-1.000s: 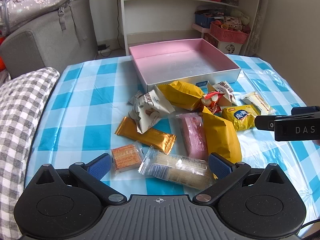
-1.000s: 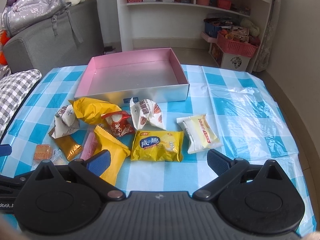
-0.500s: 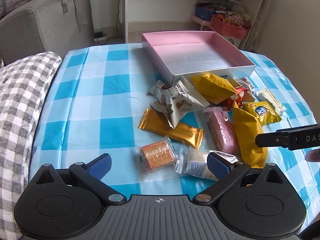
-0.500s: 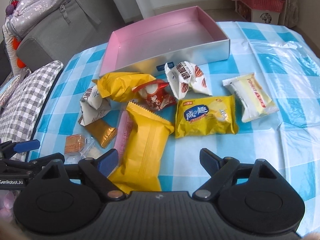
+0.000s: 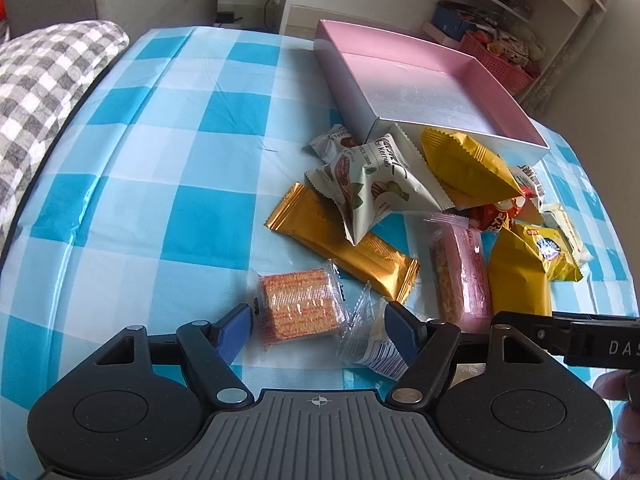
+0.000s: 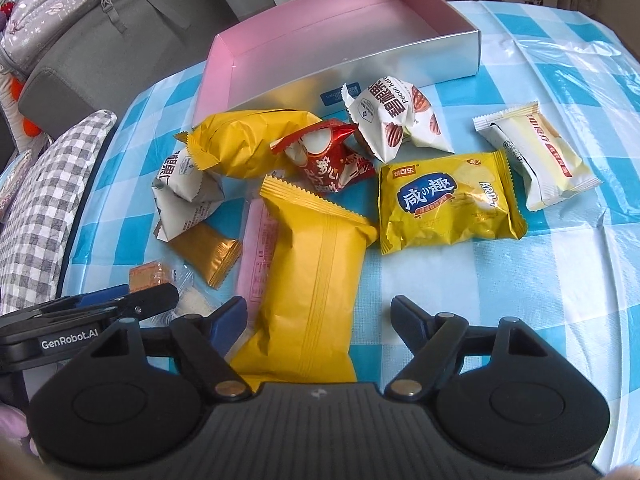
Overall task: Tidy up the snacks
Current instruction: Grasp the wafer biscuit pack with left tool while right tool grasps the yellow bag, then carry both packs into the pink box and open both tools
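Note:
Snack packets lie heaped on a blue-checked tablecloth in front of an empty pink-lined box (image 5: 348, 76) (image 6: 400, 64). My left gripper (image 5: 318, 320) hangs low over an orange cracker packet (image 5: 298, 306). Its jaws are closing with the packet between them, and the pads are not pressing on it. A clear-wrapped white cracker pack (image 5: 372, 344) lies under its right finger. My right gripper (image 6: 318, 308) straddles a long yellow packet (image 6: 316, 280). Those jaws are closing too, with a gap left on the right side. Each gripper shows at the edge of the other's view.
The heap holds a gold bar (image 5: 344, 240), a pink bar (image 5: 464, 276), white nut packets (image 6: 396, 116), a red packet (image 6: 324, 156), a yellow-and-blue packet (image 6: 448, 200) and a cream packet (image 6: 536, 156). A checked cushion (image 6: 40, 200) borders the table's left edge. A grey sofa (image 6: 100, 32) stands behind.
Both grippers have sunk closer to the table and tipped further down. Their jaws have narrowed. The left one came over the orange cracker packet, the right one over the long yellow packet.

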The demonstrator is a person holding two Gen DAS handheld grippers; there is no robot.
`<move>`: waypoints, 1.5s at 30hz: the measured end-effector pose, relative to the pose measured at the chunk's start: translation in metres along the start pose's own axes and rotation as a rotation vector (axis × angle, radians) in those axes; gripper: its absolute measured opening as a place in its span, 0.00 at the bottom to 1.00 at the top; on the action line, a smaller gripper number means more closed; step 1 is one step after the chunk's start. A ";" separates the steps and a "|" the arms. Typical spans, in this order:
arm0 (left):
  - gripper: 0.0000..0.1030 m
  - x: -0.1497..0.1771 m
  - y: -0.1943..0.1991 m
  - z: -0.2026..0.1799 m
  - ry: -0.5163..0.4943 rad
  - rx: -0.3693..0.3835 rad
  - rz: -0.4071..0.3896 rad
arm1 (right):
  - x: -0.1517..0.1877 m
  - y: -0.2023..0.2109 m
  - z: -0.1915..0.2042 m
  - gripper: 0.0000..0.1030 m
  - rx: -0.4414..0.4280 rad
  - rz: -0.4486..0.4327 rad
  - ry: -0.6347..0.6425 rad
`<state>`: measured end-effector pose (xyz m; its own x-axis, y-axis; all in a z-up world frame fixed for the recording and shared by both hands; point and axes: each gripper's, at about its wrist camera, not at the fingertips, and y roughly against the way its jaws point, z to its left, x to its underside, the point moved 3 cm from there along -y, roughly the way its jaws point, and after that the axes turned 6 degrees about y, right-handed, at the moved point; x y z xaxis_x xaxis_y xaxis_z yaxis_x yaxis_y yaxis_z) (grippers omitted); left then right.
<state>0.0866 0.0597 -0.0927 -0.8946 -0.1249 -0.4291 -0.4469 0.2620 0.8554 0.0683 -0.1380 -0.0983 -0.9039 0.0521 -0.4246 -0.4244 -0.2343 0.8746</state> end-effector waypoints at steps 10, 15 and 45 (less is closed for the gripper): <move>0.43 0.000 0.002 0.002 0.022 -0.082 -0.059 | 0.000 -0.005 0.001 0.57 0.030 -0.017 0.012; 0.39 -0.001 0.003 0.003 0.027 -0.095 -0.069 | 0.000 -0.003 -0.001 0.43 -0.001 -0.017 -0.018; 0.36 -0.030 0.067 -0.035 0.030 -0.022 -0.273 | -0.026 0.050 0.011 0.35 -0.010 -0.204 0.012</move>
<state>0.0838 0.0477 -0.0124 -0.7408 -0.2161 -0.6360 -0.6709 0.1940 0.7157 0.0697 -0.1406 -0.0406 -0.7983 0.0877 -0.5958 -0.5981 -0.2300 0.7677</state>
